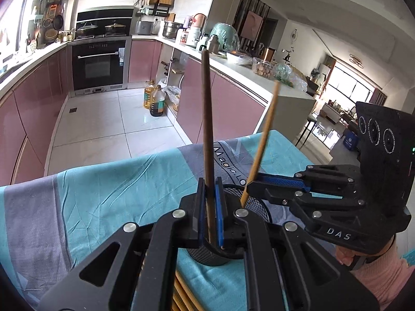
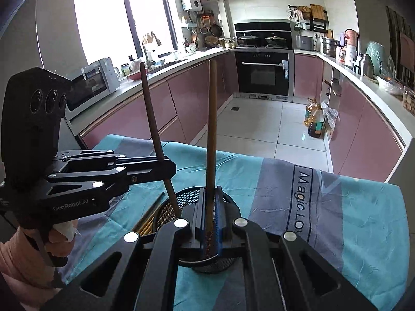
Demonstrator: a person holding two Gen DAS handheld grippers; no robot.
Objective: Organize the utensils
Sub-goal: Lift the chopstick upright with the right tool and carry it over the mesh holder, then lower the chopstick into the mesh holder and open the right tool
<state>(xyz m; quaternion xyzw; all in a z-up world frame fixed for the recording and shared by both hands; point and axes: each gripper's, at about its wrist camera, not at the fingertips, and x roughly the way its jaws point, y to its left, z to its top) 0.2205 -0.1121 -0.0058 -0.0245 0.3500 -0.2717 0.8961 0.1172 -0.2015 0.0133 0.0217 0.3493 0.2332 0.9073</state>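
My left gripper (image 1: 210, 189) is shut on a dark brown chopstick (image 1: 207, 116) that stands nearly upright, its lower end inside a black mesh holder (image 1: 259, 207). From the right, my right gripper (image 1: 249, 186) is shut on a lighter wooden chopstick (image 1: 267, 129), which leans right with its tip in the same holder. In the right wrist view the right gripper (image 2: 210, 194) pinches the light chopstick (image 2: 211, 129) over the mesh holder (image 2: 166, 212). There the left gripper (image 2: 168, 167) reaches in from the left, clamping the dark chopstick (image 2: 150, 108).
The holder stands on a table under a teal and grey cloth (image 1: 116, 194). More chopsticks (image 2: 151, 217) lie flat on the cloth left of the holder. Beyond the table's far edge are floor tiles, pink cabinets and oil bottles (image 1: 155, 101).
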